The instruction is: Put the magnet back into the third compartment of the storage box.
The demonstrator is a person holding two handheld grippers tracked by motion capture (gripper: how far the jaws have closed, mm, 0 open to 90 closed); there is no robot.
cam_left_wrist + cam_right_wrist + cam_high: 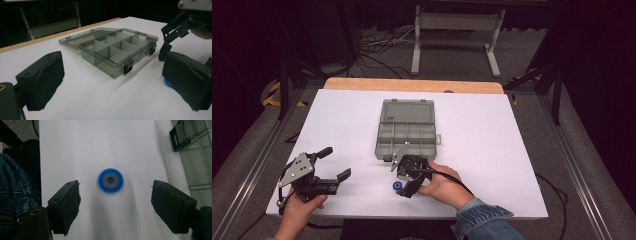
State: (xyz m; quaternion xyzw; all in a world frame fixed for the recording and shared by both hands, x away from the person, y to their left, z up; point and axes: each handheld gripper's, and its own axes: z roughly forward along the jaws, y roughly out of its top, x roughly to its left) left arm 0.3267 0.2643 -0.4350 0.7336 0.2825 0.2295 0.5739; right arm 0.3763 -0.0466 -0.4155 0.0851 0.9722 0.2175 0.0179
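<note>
Your right gripper (115, 202) hangs spread over the blue disc (110, 180), which lies flat on the white table (100, 142) at frame centre, just above the gap between the jaws, touching neither. Your left gripper (332, 165), also spread, sits farther off.

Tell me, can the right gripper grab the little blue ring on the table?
Probably yes. The right gripper hangs right above the blue ring, jaws open on either side of it, not touching. Nothing lies between them; the grey box sits off to one side.

One blue ring (110, 180), one open compartment box (406, 131), apparently eight compartments.
</note>
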